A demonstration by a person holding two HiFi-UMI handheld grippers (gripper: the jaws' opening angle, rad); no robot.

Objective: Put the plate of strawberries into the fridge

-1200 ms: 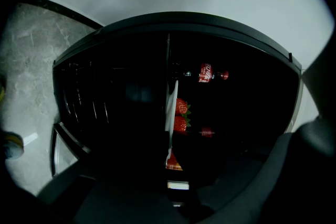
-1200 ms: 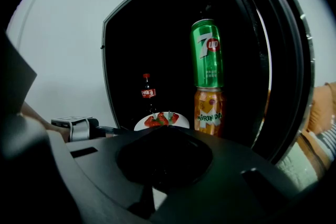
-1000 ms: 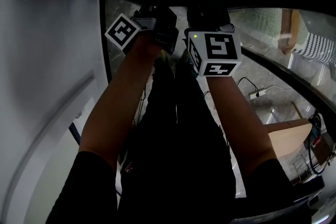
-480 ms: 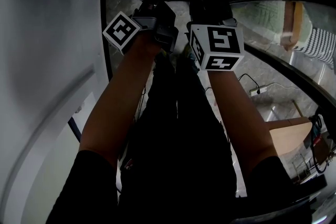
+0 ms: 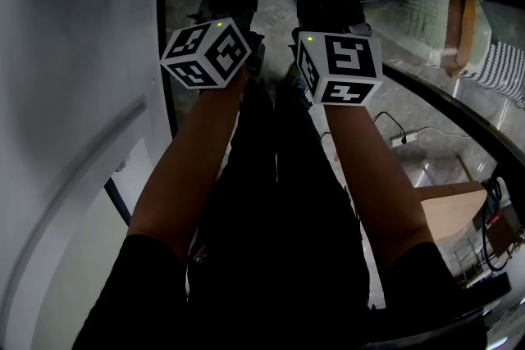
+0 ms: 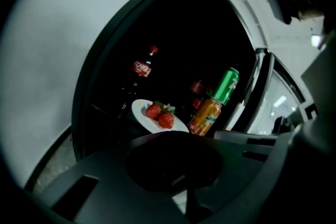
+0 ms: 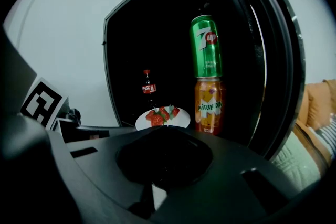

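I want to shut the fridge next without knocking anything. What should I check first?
1. Plate inside the fridge: ok.
2. Strawberries on the plate: ok.
3. Left gripper and right gripper free of the plate: ok, both are outside the opening.
4. Plate apart from the orange can: cannot tell, they stand close.
5. Green can upright on the orange can: ok.
6. Door free to swing shut: cannot tell.

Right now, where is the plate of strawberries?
The plate of strawberries sits inside the open fridge in the right gripper view, just left of the Mirinda can, in front of the cola bottle.
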